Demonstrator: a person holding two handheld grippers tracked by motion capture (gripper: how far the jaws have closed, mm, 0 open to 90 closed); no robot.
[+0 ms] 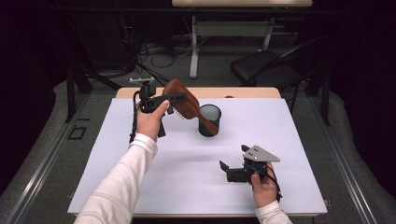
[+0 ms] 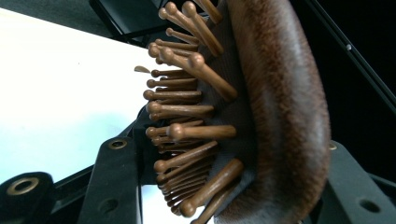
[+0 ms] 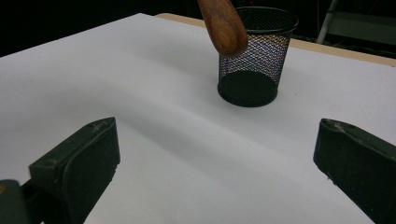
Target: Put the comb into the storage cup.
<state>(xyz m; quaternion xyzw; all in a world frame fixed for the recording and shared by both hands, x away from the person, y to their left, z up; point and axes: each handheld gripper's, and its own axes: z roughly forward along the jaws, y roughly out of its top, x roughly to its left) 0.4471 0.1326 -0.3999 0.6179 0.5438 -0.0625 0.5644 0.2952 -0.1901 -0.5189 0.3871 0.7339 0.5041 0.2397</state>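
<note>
Table: a white sheet covers nearly the whole top; a strip of bare wood shows along the far edge, and grey floor lies beyond the left and right edges.
Chair: dark, folding, on the floor past the far right corner, well apart from the work.
Left arm: white sleeve, coming in from the near edge and reaching toward the far left part of the sheet.
Hairbrush: brown wood, held up in the air over the far middle of the sheet, tilted, head up and to the left, handle slanting down to the right. In the left gripper view its round-tipped wooden pins point left and its rounded back faces right.
Left gripper: jaws clamped on the head of the hairbrush, one on the pin side and one on the back.
Cup: black wire mesh, upright, standing on the sheet just right of the middle toward the far side. The tip of the handle hangs at its rim; from the right gripper view it sits in front of the near-left wall, and I cannot tell whether it touches.
Right gripper: resting low near the near right edge, jaws wide apart with nothing between them, pointing toward the cup.
Open room: bare sheet on the whole near middle, between the two hands, and on the far right side up to the edge.
</note>
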